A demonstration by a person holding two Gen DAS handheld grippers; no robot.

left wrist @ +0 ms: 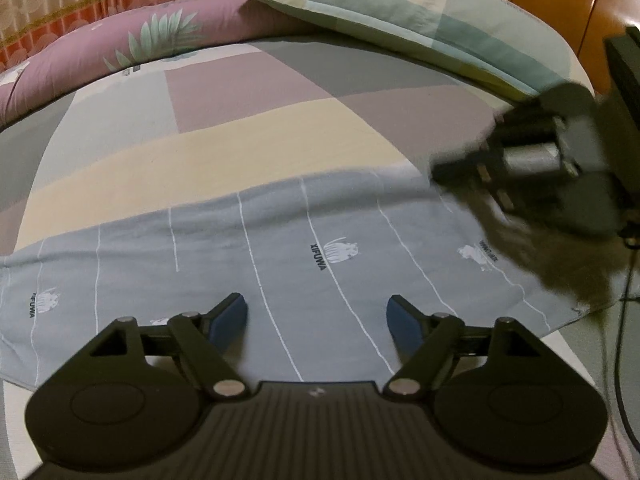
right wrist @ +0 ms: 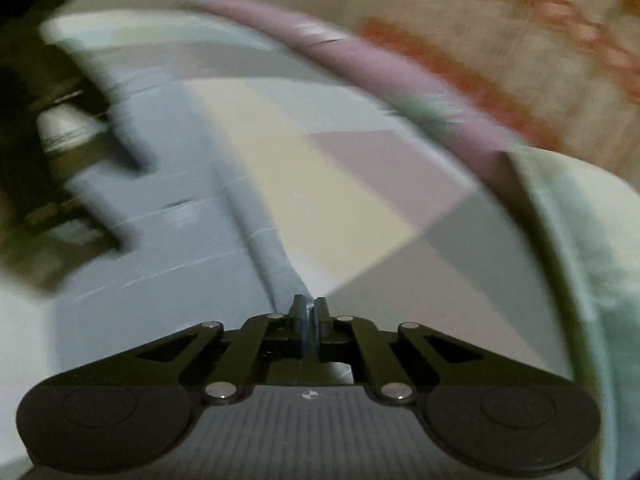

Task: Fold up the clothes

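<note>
grey-blue cloth (left wrist: 280, 248) with white lines is spread flat across the near part of the patchwork bedsheet (left wrist: 200, 152). left gripper (left wrist: 318, 316) is held over it with fingers spread wide, nothing between them. right gripper (right wrist: 309, 320), blurred, is clenched on the cloth's edge at the right. a pillow (left wrist: 400, 12) lies far right.

Dim, warm indoor light, pretty flat, no glare. Left wrist view mostly sharp, just motion smear on the black right tool (left wrist: 456, 168) at the right edge. Right wrist view badly blurred all over, streaky. Heavy fisheye bending and dark corners in both.
</note>
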